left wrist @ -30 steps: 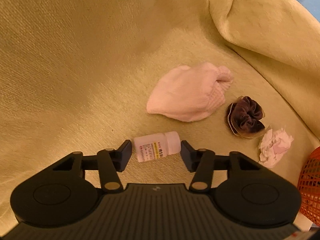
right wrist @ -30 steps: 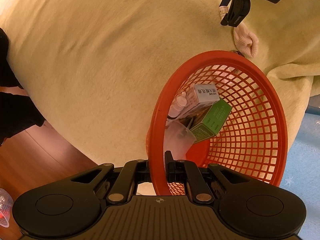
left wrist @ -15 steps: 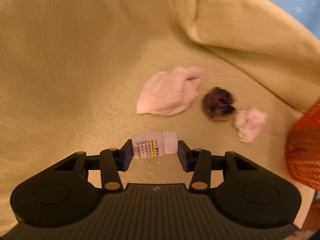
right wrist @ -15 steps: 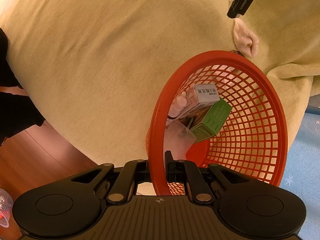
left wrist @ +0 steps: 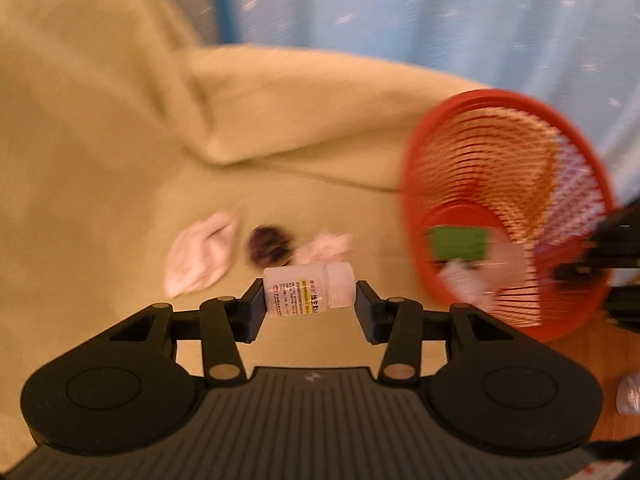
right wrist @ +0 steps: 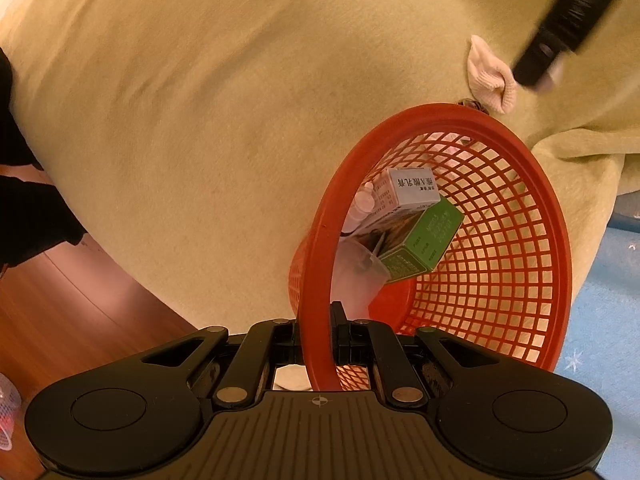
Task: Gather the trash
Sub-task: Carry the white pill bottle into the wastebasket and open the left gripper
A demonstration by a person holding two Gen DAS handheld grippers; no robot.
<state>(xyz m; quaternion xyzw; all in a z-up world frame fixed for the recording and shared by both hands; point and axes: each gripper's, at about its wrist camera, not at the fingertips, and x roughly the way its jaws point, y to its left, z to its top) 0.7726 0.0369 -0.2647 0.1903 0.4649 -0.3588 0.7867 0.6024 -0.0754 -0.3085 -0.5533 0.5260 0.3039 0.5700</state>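
Yellow-green blanket [left wrist: 100, 168] underneath, blue floor [left wrist: 440, 20] beyond. Nearest, left hand-held gripper [left wrist: 310, 307] closed end to end on small white pill bottle [left wrist: 309, 289], raised above blanket; behind it, blurred: pink cloth [left wrist: 200, 256], dark scrunchie [left wrist: 269, 245], crumpled tissue [left wrist: 326, 246] lying close together, red mesh basket [left wrist: 440, 128] off to the right. Right hand-held gripper [right wrist: 316, 330] clamped tight on near rim of that basket [right wrist: 520, 280], with green box [right wrist: 424, 246], grey-white carton [right wrist: 404, 196] and clear cup [right wrist: 356, 276] inside.

One basket [right wrist: 520, 184], two boxes [right wrist: 412, 196], two bottles [left wrist: 308, 290], one sock [right wrist: 488, 76], one scrunchie [left wrist: 268, 244].
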